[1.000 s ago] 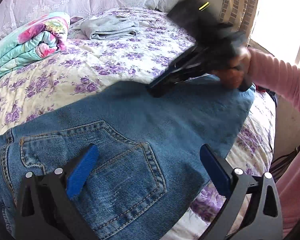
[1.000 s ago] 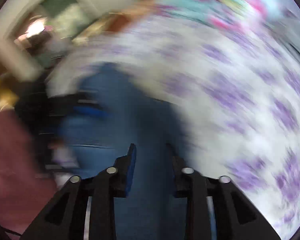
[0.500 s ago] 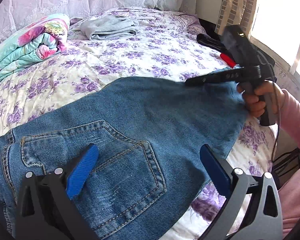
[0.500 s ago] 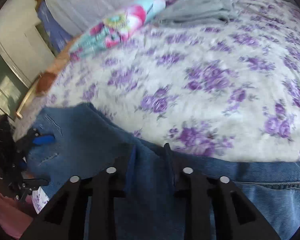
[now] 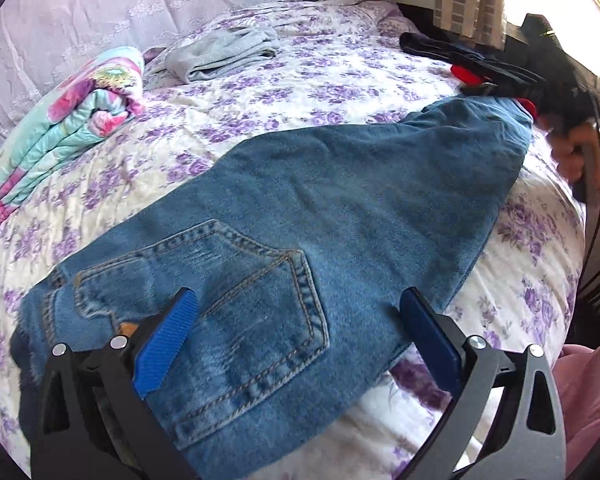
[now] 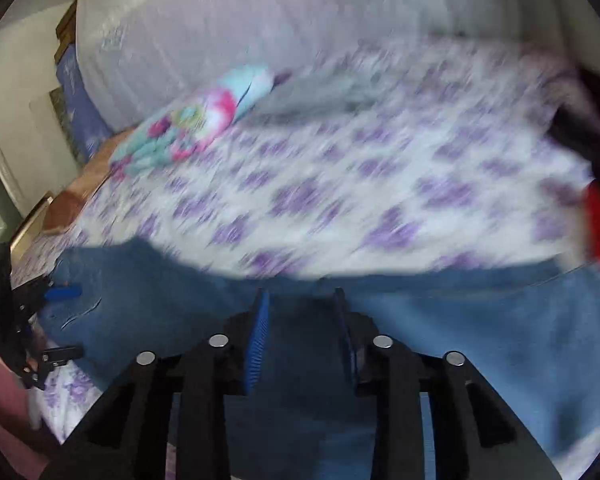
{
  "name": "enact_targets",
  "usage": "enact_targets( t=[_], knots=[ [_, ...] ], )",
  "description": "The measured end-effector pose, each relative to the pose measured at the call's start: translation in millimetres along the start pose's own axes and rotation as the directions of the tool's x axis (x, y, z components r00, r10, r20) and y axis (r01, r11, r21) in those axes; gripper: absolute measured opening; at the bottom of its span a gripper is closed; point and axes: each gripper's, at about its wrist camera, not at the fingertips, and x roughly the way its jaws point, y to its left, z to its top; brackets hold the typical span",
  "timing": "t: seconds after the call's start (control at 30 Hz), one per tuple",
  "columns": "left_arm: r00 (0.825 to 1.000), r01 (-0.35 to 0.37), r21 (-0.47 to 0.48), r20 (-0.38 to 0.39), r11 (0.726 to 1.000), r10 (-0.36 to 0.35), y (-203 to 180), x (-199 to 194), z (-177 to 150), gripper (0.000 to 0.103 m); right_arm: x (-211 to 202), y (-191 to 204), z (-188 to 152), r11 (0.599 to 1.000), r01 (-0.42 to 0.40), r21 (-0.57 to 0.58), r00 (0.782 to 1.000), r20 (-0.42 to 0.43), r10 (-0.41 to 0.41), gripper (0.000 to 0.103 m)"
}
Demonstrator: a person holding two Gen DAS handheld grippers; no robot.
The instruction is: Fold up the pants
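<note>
Right gripper [image 6: 302,334] is opening over the far end of the jeans [image 5: 320,208], nothing pinched that I can see; left gripper [image 5: 296,336] hangs wide open above the back pocket [image 5: 204,300]. Jeans lie folded lengthwise on the bedspread [image 5: 320,80]. Risk, I judge: the released layer slips and skews the fold.

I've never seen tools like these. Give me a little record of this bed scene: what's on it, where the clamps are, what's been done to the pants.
surface: bed with purple-flowered quilt
pants: blue denim jeans, lying flat, back pocket up
left gripper: wide open, over the pocket end, holding nothing
right gripper: jaws opening over the far end of the jeans; no denim visibly pinched
other items: rolled flowery turquoise blanket; folded grey garment; red and black items near the bed's edge
</note>
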Motion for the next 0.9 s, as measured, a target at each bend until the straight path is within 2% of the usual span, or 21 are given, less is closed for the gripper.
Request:
enact_targets(
  t=[0.07, 0.13, 0.2, 0.27, 0.33, 0.4, 0.47, 0.5, 0.53, 0.57, 0.6, 0.63, 0.7, 0.73, 0.77, 0.83, 0.9],
  knots=[
    [1.000, -0.020, -0.013, 0.001, 1.000, 0.020, -1.0, -7.2, 1.2, 0.099, -9.9, -29.5, 11.4, 0.992, 0.122, 0.008, 0.992, 0.010, -0.122, 0.048],
    [0.999, -0.053, -0.009, 0.011, 0.999, 0.053, -2.6, -14.9, 4.8, 0.099, -11.8, -48.5, 17.9, 0.987, 0.152, -0.052, 0.988, -0.006, -0.152, 0.052],
    [0.992, -0.115, 0.016, 0.044, 0.993, 0.115, -2.6, -26.1, 11.5, 0.099, -0.1, -55.0, 22.9, 0.969, 0.080, -0.232, 0.988, -0.108, -0.107, 0.056],
    [0.985, -0.163, 0.015, 0.065, 0.987, 0.162, 3.7, -34.4, 18.9, 0.099, 14.3, -49.7, 24.0, 0.914, -0.008, -0.405, 0.979, -0.191, -0.076, 0.056],
    [0.982, -0.182, -0.027, 0.052, 0.983, 0.183, 14.9, -33.6, 25.7, 0.099, 28.8, -40.3, 25.1, 0.863, -0.090, -0.497, 0.964, -0.261, -0.050, 0.056],
    [0.982, -0.183, -0.089, 0.020, 0.979, 0.186, 25.2, -28.6, 29.8, 0.099, 47.4, -31.6, 30.2, 0.814, -0.178, -0.553, 0.930, -0.364, -0.045, 0.055],
    [0.984, -0.177, -0.140, -0.005, 0.974, 0.178, 31.6, -23.3, 29.8, 0.099, 64.5, -23.2, 32.2, 0.767, -0.270, -0.582, 0.885, -0.463, -0.040, 0.052],
    [0.984, -0.175, -0.158, -0.015, 0.972, 0.175, 33.4, -20.5, 28.8, 0.099, 72.5, -20.4, 32.0, 0.747, -0.303, -0.592, 0.863, -0.503, -0.049, 0.047],
    [0.984, -0.180, -0.165, -0.023, 0.970, 0.179, 33.4, -18.7, 27.5, 0.099, 77.3, -19.1, 31.2, 0.739, -0.325, -0.590, 0.845, -0.532, -0.053, 0.040],
    [0.982, -0.191, -0.166, -0.030, 0.968, 0.189, 32.6, -16.8, 26.5, 0.099, 83.3, -19.4, 30.6, 0.741, -0.362, -0.566, 0.818, -0.574, -0.039, 0.034],
    [0.978, -0.207, -0.163, -0.039, 0.965, 0.203, 32.0, -13.7, 25.2, 0.099, 85.7, -19.1, 30.4, 0.744, -0.394, -0.540, 0.795, -0.606, -0.019, 0.016],
    [0.977, -0.213, -0.162, -0.044, 0.964, 0.209, 32.3, -12.4, 24.3, 0.099, 84.6, -16.3, 29.7, 0.729, -0.409, -0.550, 0.790, -0.613, -0.020, 0.011],
    [0.972, -0.232, -0.169, -0.065, 0.958, 0.224, 35.7, -6.3, 22.6, 0.099, 77.4, -12.2, 33.1, 0.702, -0.409, -0.583, 0.805, -0.593, -0.023, 0.005],
    [0.971, -0.236, -0.179, -0.072, 0.955, 0.226, 38.7, -4.4, 21.8, 0.099, 73.5, -12.3, 37.3, 0.704, -0.401, -0.586, 0.817, -0.577, -0.015, 0.005],
    [0.971, -0.235, -0.193, -0.078, 0.953, 0.224, 41.9, -2.5, 21.2, 0.099, 69.6, -14.1, 43.8, 0.715, -0.379, -0.588, 0.838, -0.546, -0.004, 0.005],
    [0.975, -0.223, -0.232, -0.076, 0.947, 0.211, 47.9, -0.9, 20.2, 0.099, 66.9, -21.2, 56.3, 0.749, -0.355, -0.560, 0.864, -0.503, 0.034, 0.005],
    [0.974, -0.224, -0.242, -0.069, 0.944, 0.214, 47.9, -0.4, 20.5, 0.099, 74.5, -23.8, 49.5, 0.757, -0.350, -0.552, 0.863, -0.504, 0.032, 0.005]
  ],
)
